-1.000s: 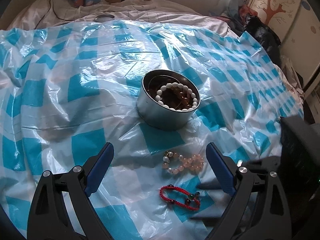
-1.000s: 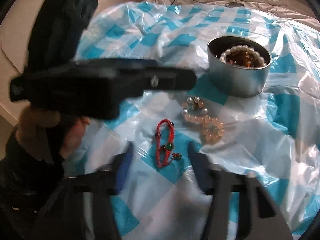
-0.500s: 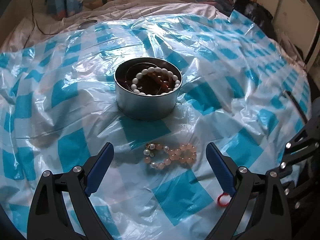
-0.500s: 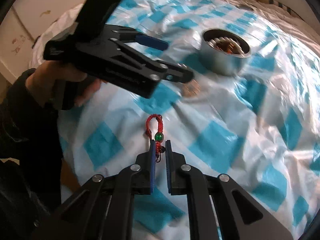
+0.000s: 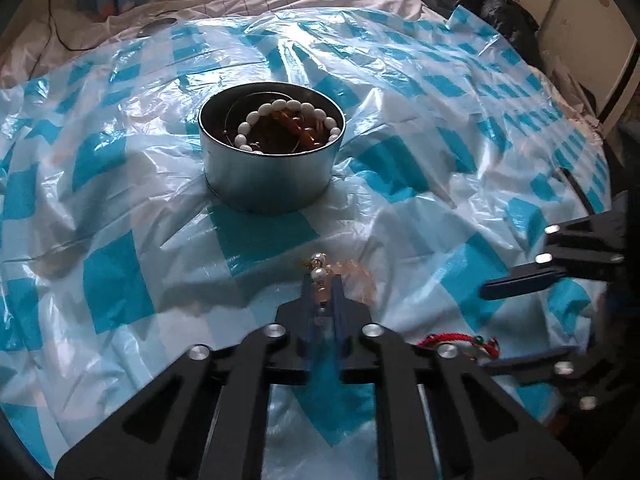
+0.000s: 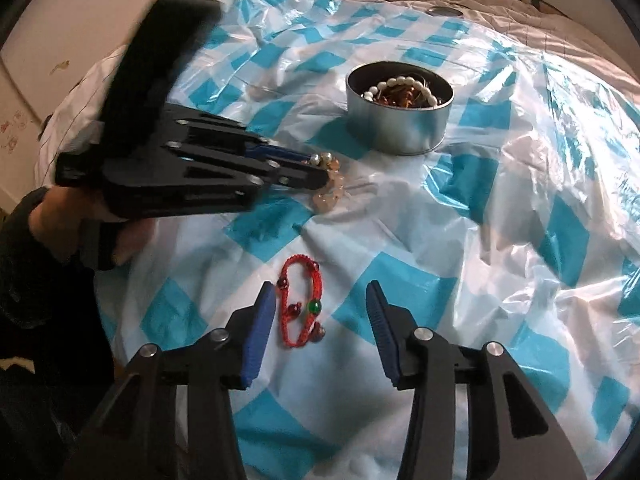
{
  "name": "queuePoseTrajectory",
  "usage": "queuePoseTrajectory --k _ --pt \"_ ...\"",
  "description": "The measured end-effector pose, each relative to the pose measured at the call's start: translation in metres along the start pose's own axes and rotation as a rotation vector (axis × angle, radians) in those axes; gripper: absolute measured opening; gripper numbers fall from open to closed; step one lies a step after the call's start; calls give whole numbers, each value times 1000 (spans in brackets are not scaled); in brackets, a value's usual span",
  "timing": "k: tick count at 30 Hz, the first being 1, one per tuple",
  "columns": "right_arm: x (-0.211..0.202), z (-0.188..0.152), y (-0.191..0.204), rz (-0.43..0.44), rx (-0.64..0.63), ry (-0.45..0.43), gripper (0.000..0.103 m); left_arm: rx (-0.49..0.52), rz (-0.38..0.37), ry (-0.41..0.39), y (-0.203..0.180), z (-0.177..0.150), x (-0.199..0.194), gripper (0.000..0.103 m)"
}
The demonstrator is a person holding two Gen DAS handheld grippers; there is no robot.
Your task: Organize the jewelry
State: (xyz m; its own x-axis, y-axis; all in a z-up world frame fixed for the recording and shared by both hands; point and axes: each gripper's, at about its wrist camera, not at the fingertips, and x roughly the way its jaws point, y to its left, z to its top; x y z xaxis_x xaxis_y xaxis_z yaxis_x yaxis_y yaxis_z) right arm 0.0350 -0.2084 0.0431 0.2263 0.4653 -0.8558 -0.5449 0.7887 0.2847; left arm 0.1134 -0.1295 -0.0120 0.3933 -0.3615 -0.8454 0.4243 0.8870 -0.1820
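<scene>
Left gripper [image 5: 322, 298] pinches the limp, light bead bracelet [image 6: 330, 188] at its pearls; right gripper [image 6: 320, 312] gapes over the soft red cord bracelet [image 6: 301, 300].

Both wrist views look down closely across the checkered sheet [image 5: 120, 280], sharing the tin [image 6: 400, 128]

red bracelet [image 6: 301, 300], blue-white checked sheet [image 6: 500, 240]
</scene>
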Motion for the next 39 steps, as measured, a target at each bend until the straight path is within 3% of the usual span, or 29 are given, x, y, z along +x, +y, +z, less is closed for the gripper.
queuePoseTrajectory --k 3,4,5,7,13,15,16,17,18,20,22,23,24,26,27,29,36,39 --pt "11 -3 5 -19 -20 31 46 -7 -10 -12 4 -2 -9 7" --pt "11 -3 7 -21 -33 40 37 -15 -19 -18 7 -2 -13 7" --pt "10 -3 7 -2 -29 45 14 -26 -29 -24 11 -2 -17 7" --pt "3 -2 6 11 -30 26 9 -28 -24 -30 15 -3 -20 7" --pt "-9 3 -1 42 6 -29 9 -32 -14 0 21 -8 -15 7" --pt "-6 1 0 47 6 -5 9 -31 -4 22 22 -10 -10 7" --pt "-3 1 1 31 3 4 15 -32 -2 28 23 -11 -8 7" --pt "-2 -1 3 12 -1 7 33 -34 -2 31 24 -11 -7 7" --pt "-1 -2 3 1 -6 9 40 -38 -4 34 25 -11 -6 8" --pt "4 -2 5 -3 -12 21 44 -45 -8 40 26 -12 -4 19" --pt "9 -3 7 -16 -25 34 44 -47 3 41 26 -12 -2 48" --pt "13 -2 8 -22 -34 39 44 -42 10 38 25 -13 -1 49" --pt "14 -2 10 -23 -43 40 41 -38 11 41 24 -13 1 49" --pt "14 -1 10 -9 -36 43 11 -19 10 41 22 -14 1 42" --pt "11 0 10 -10 -38 30 11 -10 9 46 21 -13 1 21" --pt "4 3 8 17 -18 -4 11 1 7 46 19 -14 -2 6" --pt "-22 13 -20 173 170 -134 11 -32 -17 -26 24 -5 -22 7" --pt "-13 14 -23 140 187 -108 11 -37 -11 -26 25 -3 -22 7"
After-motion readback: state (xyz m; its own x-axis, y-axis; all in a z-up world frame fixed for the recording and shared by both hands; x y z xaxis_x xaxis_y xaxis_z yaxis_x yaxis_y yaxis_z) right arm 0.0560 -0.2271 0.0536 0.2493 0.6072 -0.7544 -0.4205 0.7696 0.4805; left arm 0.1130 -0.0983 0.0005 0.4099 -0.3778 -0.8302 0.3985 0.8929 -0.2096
